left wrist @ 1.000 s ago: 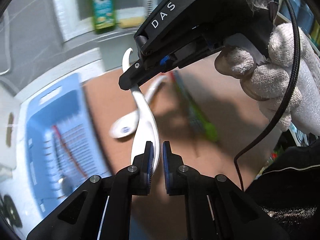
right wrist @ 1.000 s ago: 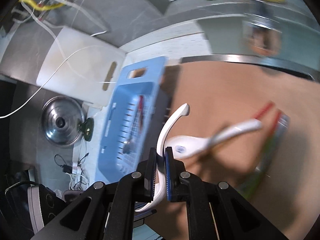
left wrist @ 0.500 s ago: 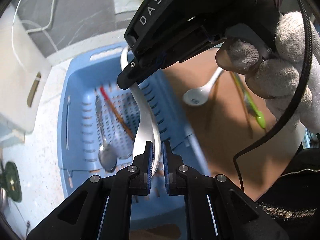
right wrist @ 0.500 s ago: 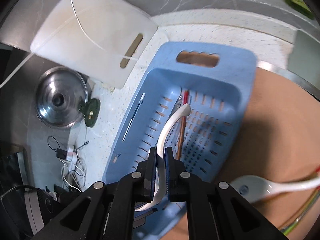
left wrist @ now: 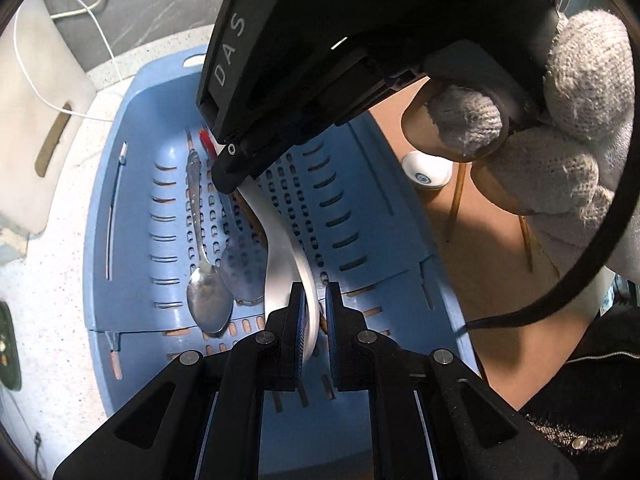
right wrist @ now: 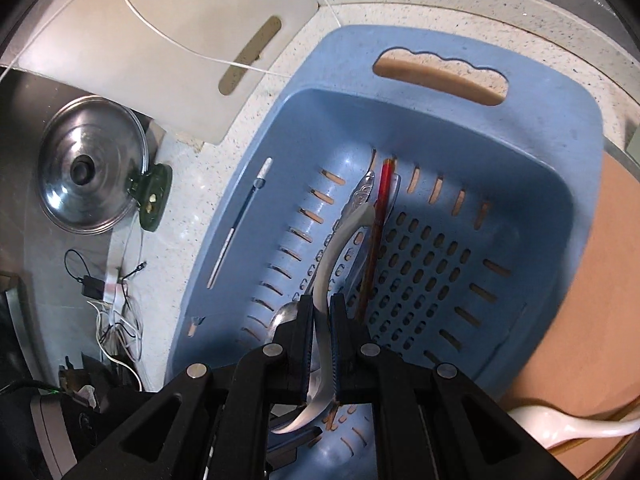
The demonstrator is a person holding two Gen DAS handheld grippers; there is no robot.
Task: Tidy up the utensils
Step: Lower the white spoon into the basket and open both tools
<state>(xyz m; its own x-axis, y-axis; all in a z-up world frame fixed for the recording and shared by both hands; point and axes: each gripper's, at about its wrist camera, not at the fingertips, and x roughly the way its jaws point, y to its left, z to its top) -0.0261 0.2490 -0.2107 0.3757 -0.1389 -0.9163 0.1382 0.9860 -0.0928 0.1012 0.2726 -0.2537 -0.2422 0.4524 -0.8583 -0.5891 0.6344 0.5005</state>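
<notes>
Fingers of the left gripper [left wrist: 313, 322] are clamped on the bowl end of a white ceramic spoon [left wrist: 280, 240], held over the blue basket [left wrist: 132, 128]. Its handle runs far, into the right gripper [left wrist: 230, 180] (a gloved hand [left wrist: 568, 152] carries it). Two metal spoons [left wrist: 208, 300] and a red chopstick [left wrist: 206, 138] lie in the basket; another white spoon [left wrist: 426, 170] rests on the brown board [left wrist: 480, 280] to the right.

From the right wrist, the right gripper [right wrist: 321, 328] pinches the spoon's curved handle [right wrist: 336, 248] above the basket floor. Left of the basket sit a cutting board [right wrist: 168, 40] and pot lid [right wrist: 90, 164].
</notes>
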